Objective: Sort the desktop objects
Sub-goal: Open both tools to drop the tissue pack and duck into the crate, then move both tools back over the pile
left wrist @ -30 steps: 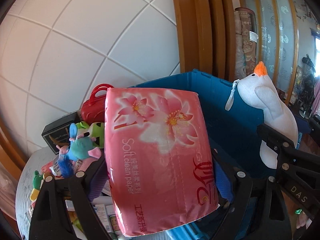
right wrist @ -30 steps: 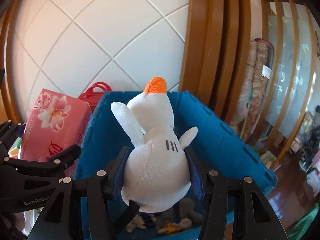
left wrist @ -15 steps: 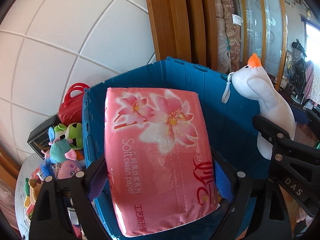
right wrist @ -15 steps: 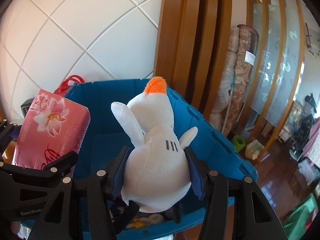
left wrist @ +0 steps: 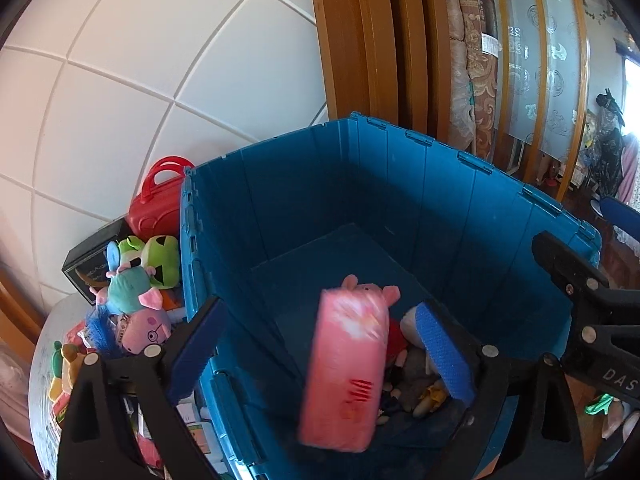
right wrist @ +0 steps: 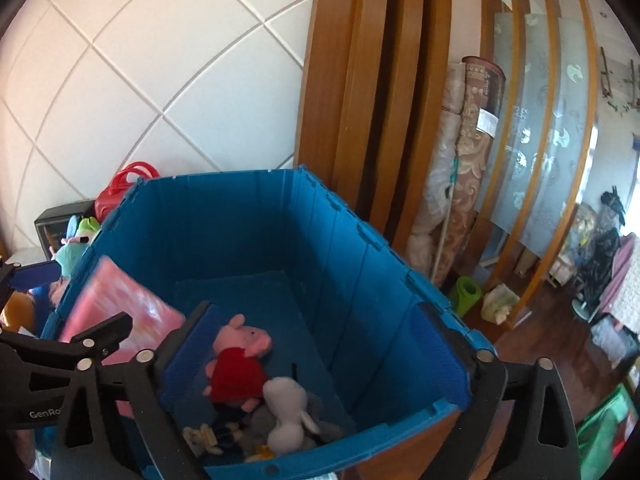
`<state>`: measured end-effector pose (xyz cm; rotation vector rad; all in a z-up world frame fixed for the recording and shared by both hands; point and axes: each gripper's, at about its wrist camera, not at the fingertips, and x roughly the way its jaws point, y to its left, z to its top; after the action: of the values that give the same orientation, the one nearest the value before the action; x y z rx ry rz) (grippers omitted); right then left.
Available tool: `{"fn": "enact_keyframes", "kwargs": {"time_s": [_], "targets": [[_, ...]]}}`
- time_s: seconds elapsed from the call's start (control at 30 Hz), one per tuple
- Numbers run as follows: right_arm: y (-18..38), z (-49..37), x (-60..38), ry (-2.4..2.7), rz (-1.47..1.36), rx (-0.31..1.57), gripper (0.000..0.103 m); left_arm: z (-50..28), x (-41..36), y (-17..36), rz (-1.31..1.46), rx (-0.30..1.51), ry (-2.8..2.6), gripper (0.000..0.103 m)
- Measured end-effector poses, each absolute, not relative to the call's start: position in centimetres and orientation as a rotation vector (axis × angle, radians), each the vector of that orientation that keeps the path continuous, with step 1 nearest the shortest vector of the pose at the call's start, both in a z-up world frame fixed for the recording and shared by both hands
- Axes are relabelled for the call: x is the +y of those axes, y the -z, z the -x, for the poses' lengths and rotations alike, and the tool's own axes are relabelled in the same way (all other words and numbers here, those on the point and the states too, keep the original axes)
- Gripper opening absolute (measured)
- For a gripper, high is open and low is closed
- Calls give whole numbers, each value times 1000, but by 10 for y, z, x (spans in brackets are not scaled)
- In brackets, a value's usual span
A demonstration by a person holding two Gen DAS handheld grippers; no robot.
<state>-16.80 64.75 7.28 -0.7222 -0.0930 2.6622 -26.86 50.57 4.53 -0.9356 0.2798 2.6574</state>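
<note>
Left hand-held gripper (left wrist: 320,340) spread wide, empty — blurred pink tissue pack (left wrist: 344,368) between its fingers, over blue bin (left wrist: 360,184). Right hand-held gripper (right wrist: 316,344) wide, empty — white plush (right wrist: 288,412) in bin beside pig plush (right wrist: 238,360). More toys (left wrist: 136,280) on counter left of bin.

We are seeing the pink tissue pack (left wrist: 346,368) only as a smear in the left wrist view, its print unreadable, and we cannot tell whether it is touching anything. In the right wrist view the left gripper's arm is covering its lower part (right wrist: 120,312). The pack is hiding most of the pig plush (left wrist: 374,290) from the left. The small toys (right wrist: 224,436) at the crate's near wall are too small to name. The frame edge is cropping the table clutter (left wrist: 132,320).
</note>
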Motion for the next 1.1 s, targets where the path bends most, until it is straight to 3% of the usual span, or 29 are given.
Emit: {"fn": "enact_keyframes", "kwargs": {"time_s": [0.5,1.1], "targets": [[-73,154,636,-2638,746,-91,103,253,475,-42,954,200,-2626,98],[-71,158,547,-2761,748,-148,103,222,369,-42,879,128,-2778,98]]}}
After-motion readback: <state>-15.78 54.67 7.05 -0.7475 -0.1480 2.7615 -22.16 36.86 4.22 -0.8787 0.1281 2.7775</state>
